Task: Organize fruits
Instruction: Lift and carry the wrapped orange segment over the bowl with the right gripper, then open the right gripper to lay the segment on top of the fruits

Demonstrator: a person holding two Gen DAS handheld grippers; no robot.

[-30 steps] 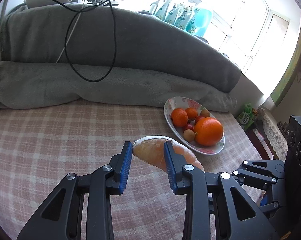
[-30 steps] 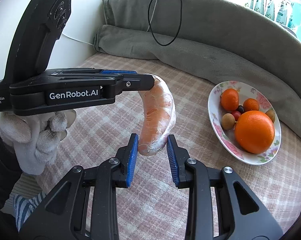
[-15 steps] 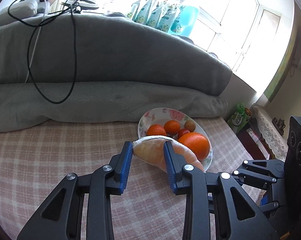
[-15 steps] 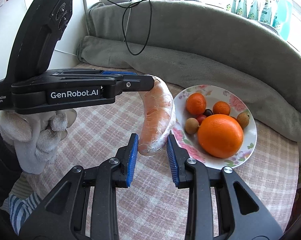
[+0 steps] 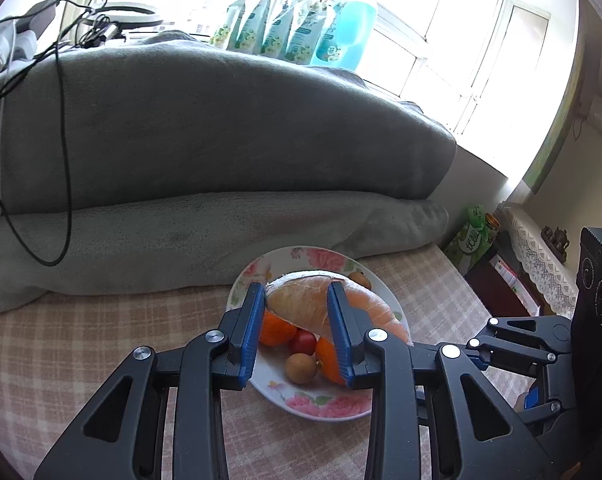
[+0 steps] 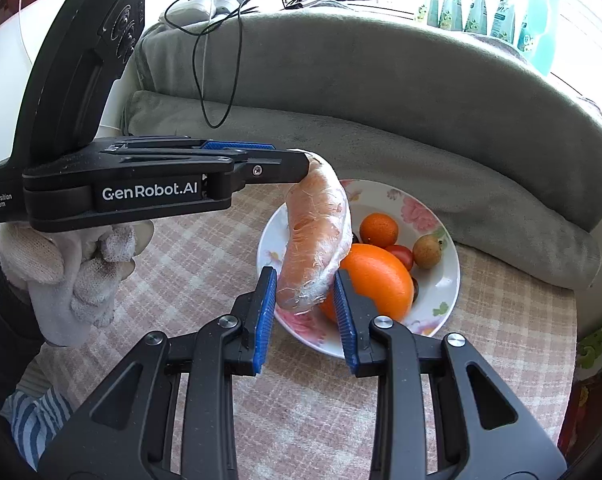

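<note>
A curved orange fruit slice wrapped in plastic film (image 5: pixel 301 308) (image 6: pixel 317 236) hangs in the air over a floral plate (image 5: pixel 321 404) (image 6: pixel 441 292). My left gripper (image 5: pixel 297 332) is shut on one end of it, and my right gripper (image 6: pixel 305 312) is shut on the other end. The plate holds a big orange (image 6: pixel 377 280), small tangerines (image 6: pixel 379 230), a cherry tomato (image 5: pixel 303 342) and brown longans (image 5: pixel 300 368). The left gripper body (image 6: pixel 141 188) shows in the right wrist view.
The plate sits on a pink checked cloth (image 6: pixel 189 280). A grey blanket-covered cushion (image 5: pixel 205 136) runs along the back with a black cable (image 5: pixel 61 184) hanging over it. A green box (image 5: pixel 471 236) stands past the right edge.
Both grippers have carried the wrapped slice forward and right, from over the cloth to above the plate. Both holds stayed the same.
</note>
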